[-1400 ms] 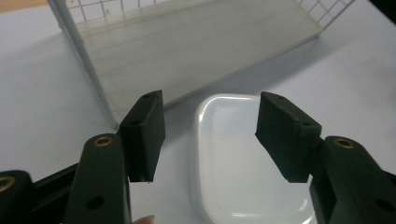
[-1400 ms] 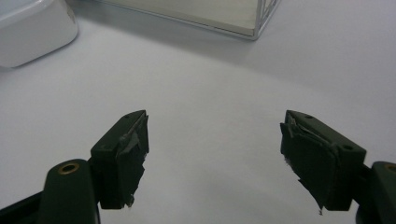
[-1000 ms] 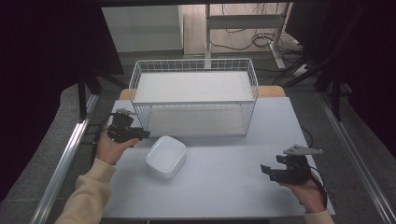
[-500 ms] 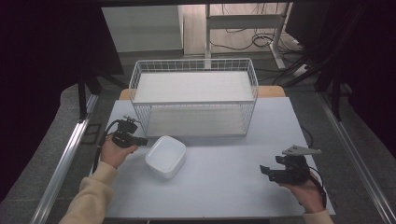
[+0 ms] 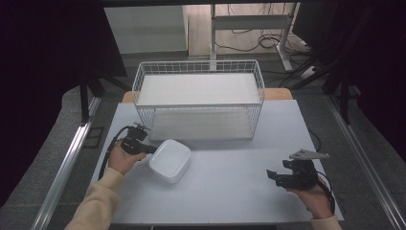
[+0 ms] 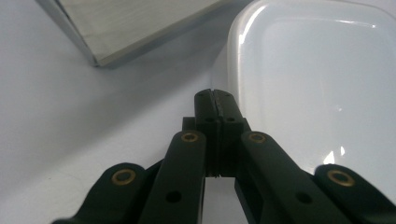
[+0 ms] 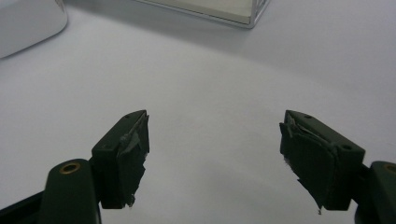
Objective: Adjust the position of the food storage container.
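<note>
White plastic container (image 5: 170, 160) lies upside down on the counter (image 5: 230, 191), near the wire basket (image 5: 198, 98). Left gripper (image 5: 136, 143) fingers are closed empty just beside it; right gripper (image 5: 287, 176) fingers stand open, well apart.

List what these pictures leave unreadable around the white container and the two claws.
- White container: its underside and any contents are hidden by its own upturned shell in the high view; the frame edges crop it in the left gripper view.
- Left claw: whether its shut tips pinch the container's rim; they are too small in the high view.
- Wire basket: cropped to a corner in both gripper views.
- Right claw: open; its hand is cut by the high view's bottom edge.
</note>
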Tool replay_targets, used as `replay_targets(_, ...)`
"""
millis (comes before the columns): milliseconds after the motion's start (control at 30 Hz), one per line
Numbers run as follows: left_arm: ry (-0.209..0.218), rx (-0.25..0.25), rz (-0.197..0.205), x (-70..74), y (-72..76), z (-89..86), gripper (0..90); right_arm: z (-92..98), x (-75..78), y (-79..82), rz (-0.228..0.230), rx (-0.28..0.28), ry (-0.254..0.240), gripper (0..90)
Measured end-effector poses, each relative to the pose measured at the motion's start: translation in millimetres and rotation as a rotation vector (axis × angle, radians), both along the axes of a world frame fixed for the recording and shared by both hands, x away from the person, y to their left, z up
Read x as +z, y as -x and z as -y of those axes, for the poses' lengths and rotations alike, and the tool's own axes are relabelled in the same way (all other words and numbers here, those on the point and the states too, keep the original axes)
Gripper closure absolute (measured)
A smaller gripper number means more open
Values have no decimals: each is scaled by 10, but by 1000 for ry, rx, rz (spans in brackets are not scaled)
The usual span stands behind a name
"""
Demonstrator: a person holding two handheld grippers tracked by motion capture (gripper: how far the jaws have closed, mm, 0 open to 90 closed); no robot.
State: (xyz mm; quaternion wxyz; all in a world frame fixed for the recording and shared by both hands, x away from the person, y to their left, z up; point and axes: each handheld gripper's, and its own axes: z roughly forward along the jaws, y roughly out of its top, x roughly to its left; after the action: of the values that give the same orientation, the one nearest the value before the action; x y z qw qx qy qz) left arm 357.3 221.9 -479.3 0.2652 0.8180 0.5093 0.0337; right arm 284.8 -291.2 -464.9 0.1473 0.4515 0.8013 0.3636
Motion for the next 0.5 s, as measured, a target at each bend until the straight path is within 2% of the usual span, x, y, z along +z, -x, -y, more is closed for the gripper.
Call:
replay_targets(200, -7, -10, -3, 5, 17, 9, 900, -2, 1, 1, -1, -1, 0, 238)
replay_targets(400, -2, -36, -4, 6, 57, 91, 900, -19, 5, 5, 0, 3, 1, 239)
replay_targets(500, 11, -49, -7, 0, 78, 106, 900, -19, 4, 5, -2, 4, 1, 239)
